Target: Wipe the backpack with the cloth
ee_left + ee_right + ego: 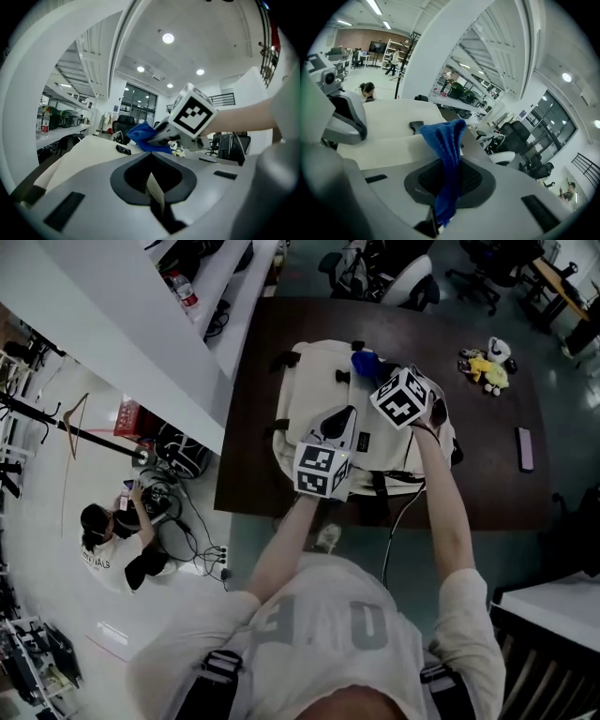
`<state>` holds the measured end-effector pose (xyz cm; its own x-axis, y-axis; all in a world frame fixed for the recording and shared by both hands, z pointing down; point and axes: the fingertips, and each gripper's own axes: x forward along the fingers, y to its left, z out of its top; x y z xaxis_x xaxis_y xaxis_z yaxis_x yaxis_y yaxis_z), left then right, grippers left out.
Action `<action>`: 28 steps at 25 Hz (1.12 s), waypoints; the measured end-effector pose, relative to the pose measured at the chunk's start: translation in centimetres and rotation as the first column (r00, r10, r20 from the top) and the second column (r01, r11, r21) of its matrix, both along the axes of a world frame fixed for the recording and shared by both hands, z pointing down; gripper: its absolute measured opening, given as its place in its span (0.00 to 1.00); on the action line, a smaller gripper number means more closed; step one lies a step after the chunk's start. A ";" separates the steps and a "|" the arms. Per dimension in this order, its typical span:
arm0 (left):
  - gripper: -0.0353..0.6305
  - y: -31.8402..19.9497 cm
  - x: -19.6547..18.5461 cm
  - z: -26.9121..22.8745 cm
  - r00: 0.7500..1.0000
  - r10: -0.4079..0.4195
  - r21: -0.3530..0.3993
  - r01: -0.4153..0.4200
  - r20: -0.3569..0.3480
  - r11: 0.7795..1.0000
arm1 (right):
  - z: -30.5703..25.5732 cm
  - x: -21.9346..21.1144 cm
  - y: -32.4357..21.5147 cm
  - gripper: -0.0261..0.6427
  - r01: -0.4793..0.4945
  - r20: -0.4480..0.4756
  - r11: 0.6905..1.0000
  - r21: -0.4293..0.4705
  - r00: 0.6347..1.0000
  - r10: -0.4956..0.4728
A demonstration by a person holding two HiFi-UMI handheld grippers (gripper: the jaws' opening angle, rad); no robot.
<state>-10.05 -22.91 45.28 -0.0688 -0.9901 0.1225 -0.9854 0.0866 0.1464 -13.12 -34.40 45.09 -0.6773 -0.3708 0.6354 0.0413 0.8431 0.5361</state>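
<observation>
Tabletop (253,381) of dark brown colour carries a cream backpack (319,381), which lies flat near its middle and takes a large part of it. Both tongs are over this backpack. The left gripper (345,418) is low on the bag, and in its own view the jaws are pressed together on a thin cream strip (157,190); it seems to be a fold or tab of the backpack's fabric, but the view is too close to say surely. The right gripper (377,373) is beside it, further along the bag, and its jaws are clamped on a blue cloth (446,150). The cloth stands up between them as a bunch, and its free end hangs just above the cream surface (389,126). On the far right part of the table, well apart from the bag, lie a small yellow toy (489,371) and a flat pinkish object (525,448).
</observation>
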 end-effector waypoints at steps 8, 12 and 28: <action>0.06 -0.1 -0.3 -0.1 1.000 0.006 0.055 -0.005 -0.030 0.998 | 2.1 -5.5 -4.7 0.10 0.084 -0.153 0.996 0.041 0.985 -0.077; 0.06 -0.2 -0.4 -0.2 0.999 0.013 0.063 -0.011 -0.030 0.998 | 3.1 -6.4 -5.0 0.10 0.112 -0.191 0.993 0.048 0.976 -0.101; 0.06 -0.1 -0.5 0.0 1.000 0.010 0.066 -0.009 -0.022 0.998 | 4.4 -3.9 3.3 0.09 0.481 -0.360 0.864 0.150 0.840 -0.405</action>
<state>-10.59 -22.99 45.33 -0.0574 -0.9967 0.0579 -0.9826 0.0666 0.1732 -17.00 -31.14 49.50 -0.5889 -0.2359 0.7730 0.5740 0.5512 0.6056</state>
